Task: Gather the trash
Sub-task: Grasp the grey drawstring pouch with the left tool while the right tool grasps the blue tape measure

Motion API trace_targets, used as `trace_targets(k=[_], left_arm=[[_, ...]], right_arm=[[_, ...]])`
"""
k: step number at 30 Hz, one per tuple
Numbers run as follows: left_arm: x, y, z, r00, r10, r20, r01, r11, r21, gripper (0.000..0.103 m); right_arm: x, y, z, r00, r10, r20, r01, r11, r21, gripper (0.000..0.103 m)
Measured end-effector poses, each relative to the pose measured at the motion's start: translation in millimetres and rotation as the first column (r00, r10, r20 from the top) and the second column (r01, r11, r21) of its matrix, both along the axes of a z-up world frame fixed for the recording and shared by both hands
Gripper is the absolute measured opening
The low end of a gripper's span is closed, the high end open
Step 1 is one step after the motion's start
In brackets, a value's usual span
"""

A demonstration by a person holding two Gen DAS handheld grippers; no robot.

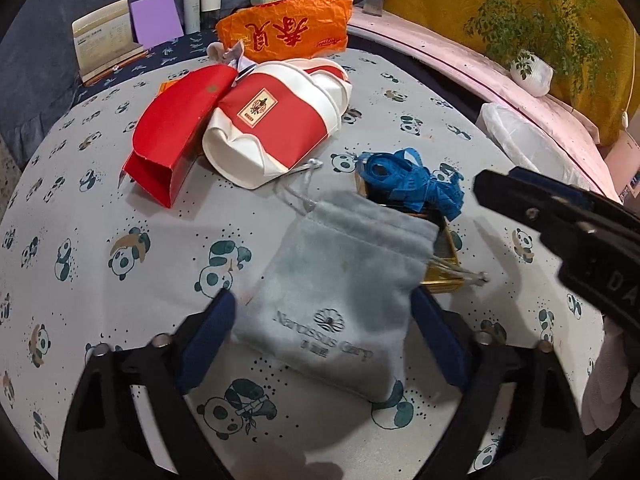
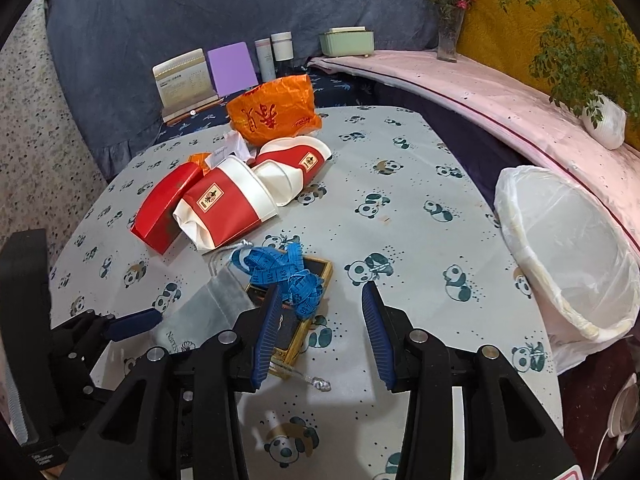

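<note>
left wrist and right wrist views: both jaws spread over the trash on the panda cloth

left wrist view: the left gripper (image 1: 324,338) has its jaws spread wide, one on each side of a grey pouch (image 1: 340,292) that lies flat on the surface (image 1: 400,128); whether the pads touch the pouch cannot be told. the pouch overlaps a gold box (image 1: 442,258), and a blue tape measure (image 1: 412,180) lies bunched on the box's far end. farther back, a red box (image 1: 176,140) leans against crushed red-and-white cartons (image 1: 276,128), with an orange bag (image 1: 286,26) behind them. the right gripper (image 1: 568,232) comes in from the right edge; its jaws cannot be judged from here.

right wrist view: the right gripper (image 2: 320,328) hangs with its jaws spread and nothing between them, its left pad over the gold box (image 2: 298,320) and just beside the tape measure (image 2: 284,276). the grey pouch (image 2: 208,312) lies left of the box, with the left gripper (image 2: 132,326) at its near end. a bin with a white liner (image 2: 568,256) stands at the right edge of the surface (image 2: 420,184), well apart from the trash. the red box (image 2: 166,210), cartons (image 2: 240,200) and orange bag (image 2: 276,110) lie beyond.
</note>
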State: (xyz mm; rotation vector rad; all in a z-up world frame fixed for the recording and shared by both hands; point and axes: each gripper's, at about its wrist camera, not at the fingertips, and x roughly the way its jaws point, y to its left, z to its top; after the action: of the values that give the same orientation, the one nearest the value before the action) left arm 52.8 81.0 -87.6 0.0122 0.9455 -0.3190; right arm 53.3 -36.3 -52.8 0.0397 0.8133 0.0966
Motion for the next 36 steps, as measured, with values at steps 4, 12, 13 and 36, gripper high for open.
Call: trace_targets(k=[4, 12, 13, 36], left_arm=[[2.2, 1.2, 3.6, 1.0, -0.011, -0.002, 0.011, 1.0, -0.019, 0.043], [8.0, 5.8, 9.0, 1.0, -0.004, -0.002, 0.004, 0.999, -0.032, 0.014], [8.5, 5.6, 10.3, 1.0, -0.001, 0.003, 0.001, 1.0, -0.03, 0.014], [18.6, -34.8, 58.7, 0.996, -0.022, 0.091, 0.026, 0.999, -0.045, 0.014]], right_arm=[[9.0, 4.2, -8.4, 1.0, 0.012, -0.021, -0.012, 1.0, 0.007, 0.041], [26.0, 10.4, -17.5, 0.999, 0.032, -0.04, -0.031, 0.999, 0.014, 0.029], [27.4, 10.8, -18.6, 0.998, 0.035, -0.042, -0.034, 0.999, 0.014, 0.025], [8.3, -43.4, 20.8, 0.995, -0.065, 0.075, 0.06, 0.996, 0.07, 0.018]])
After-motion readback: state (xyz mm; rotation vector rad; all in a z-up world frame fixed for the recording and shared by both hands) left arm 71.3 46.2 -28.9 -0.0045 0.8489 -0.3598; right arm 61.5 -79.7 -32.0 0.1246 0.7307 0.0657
